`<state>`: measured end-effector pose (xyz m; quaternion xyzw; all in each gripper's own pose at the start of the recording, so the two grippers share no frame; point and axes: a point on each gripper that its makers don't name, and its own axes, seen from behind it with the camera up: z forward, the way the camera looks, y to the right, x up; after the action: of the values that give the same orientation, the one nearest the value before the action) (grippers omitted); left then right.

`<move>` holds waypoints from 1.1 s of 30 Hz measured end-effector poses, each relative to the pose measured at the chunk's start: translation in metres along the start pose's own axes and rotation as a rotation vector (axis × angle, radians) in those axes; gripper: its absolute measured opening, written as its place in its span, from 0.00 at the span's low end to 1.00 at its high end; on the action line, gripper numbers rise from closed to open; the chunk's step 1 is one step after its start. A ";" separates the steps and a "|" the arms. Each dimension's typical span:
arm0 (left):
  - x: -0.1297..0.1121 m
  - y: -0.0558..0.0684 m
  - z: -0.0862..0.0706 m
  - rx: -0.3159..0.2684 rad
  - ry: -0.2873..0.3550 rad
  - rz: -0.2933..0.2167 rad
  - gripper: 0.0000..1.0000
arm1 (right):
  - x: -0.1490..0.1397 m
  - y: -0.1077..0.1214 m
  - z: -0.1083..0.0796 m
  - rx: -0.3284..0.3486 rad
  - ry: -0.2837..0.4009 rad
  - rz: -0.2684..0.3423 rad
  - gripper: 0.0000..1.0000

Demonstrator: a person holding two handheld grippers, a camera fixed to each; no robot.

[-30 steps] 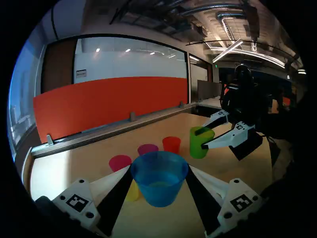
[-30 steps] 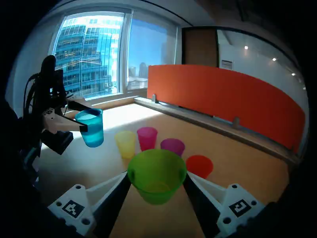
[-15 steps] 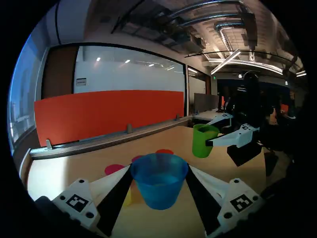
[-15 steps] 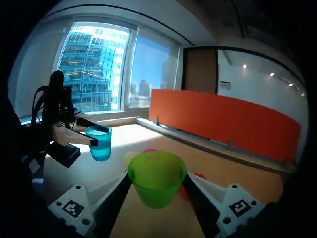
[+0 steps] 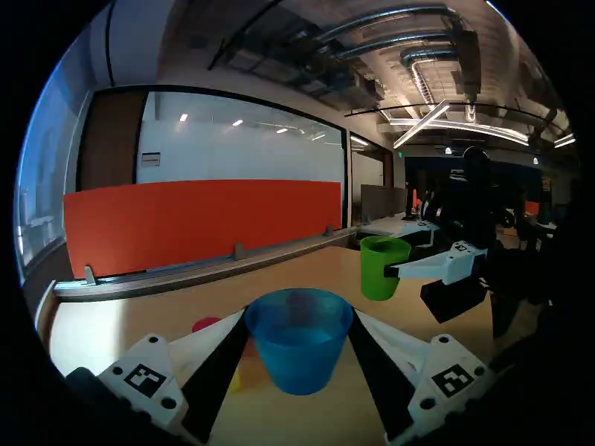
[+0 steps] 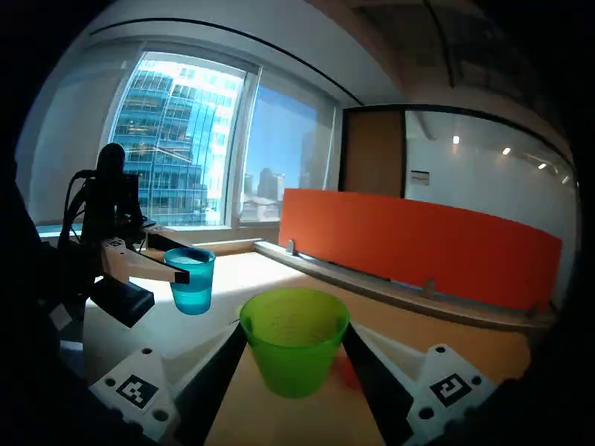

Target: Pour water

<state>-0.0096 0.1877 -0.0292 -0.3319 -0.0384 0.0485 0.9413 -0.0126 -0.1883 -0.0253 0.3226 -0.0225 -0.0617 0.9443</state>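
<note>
My left gripper [image 5: 299, 343] is shut on a blue cup [image 5: 299, 339] with water in it, held upright above the wooden table [image 5: 149, 312]. In the right gripper view the same blue cup [image 6: 191, 279] hangs at the left in that gripper [image 6: 182, 276]. My right gripper [image 6: 294, 349] is shut on a green cup [image 6: 294, 339], upright and level. The left gripper view has the green cup [image 5: 381, 266] at the right, held by the right gripper [image 5: 393, 269]. Both cups are raised and apart from each other.
Small cups stand on the table below: a pink cup [image 5: 205, 325], a yellow cup [image 5: 235, 381] and a red cup [image 6: 343, 369], all partly hidden. An orange partition [image 5: 193, 219] runs along the table's far edge. Large windows [image 6: 178, 163] lie behind the left gripper.
Both grippers have risen with their cups and tipped up, so the small cups on the table have dropped almost out of sight. The blue and green cups stay upright.
</note>
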 end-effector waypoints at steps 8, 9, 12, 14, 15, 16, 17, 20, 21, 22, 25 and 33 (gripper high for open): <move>0.007 0.002 0.001 -0.003 0.014 -0.001 0.89 | 0.002 -0.002 -0.002 0.013 0.001 -0.001 0.91; 0.007 0.001 0.001 -0.002 0.016 0.000 0.89 | 0.001 -0.002 -0.002 0.015 0.000 -0.002 0.91; 0.009 0.002 0.002 -0.002 0.018 0.007 0.89 | 0.000 -0.003 -0.002 0.022 -0.004 -0.006 0.91; 0.011 0.003 0.003 -0.003 0.020 0.015 0.89 | 0.000 -0.005 -0.002 0.028 -0.006 -0.008 0.90; 0.012 0.003 0.004 -0.003 0.021 0.019 0.89 | 0.000 -0.005 -0.002 0.031 -0.006 -0.009 0.90; 0.014 0.003 0.004 -0.002 0.025 0.023 0.88 | 0.000 -0.007 -0.002 0.034 -0.006 -0.009 0.90; 0.016 0.003 0.004 -0.001 0.028 0.028 0.88 | 0.000 -0.008 -0.001 0.037 -0.005 -0.009 0.90; 0.022 0.002 0.003 0.002 0.038 0.040 0.88 | 0.001 -0.012 0.000 0.049 -0.004 -0.010 0.90; 0.024 0.001 0.003 0.003 0.041 0.045 0.88 | 0.001 -0.013 0.000 0.052 -0.005 -0.010 0.90; 0.025 0.001 0.003 0.005 0.043 0.050 0.89 | 0.001 -0.015 0.001 0.057 -0.005 -0.012 0.90; 0.030 -0.001 0.003 0.011 0.049 0.068 0.89 | 0.003 -0.019 0.003 0.070 -0.004 -0.015 0.90; 0.042 -0.002 0.001 0.027 0.055 0.129 0.89 | 0.005 -0.032 0.007 0.106 0.000 0.002 0.90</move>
<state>0.0320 0.1912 -0.0256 -0.3224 0.0098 0.1004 0.9412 -0.0118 -0.2185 -0.0389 0.3719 -0.0260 -0.0595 0.9260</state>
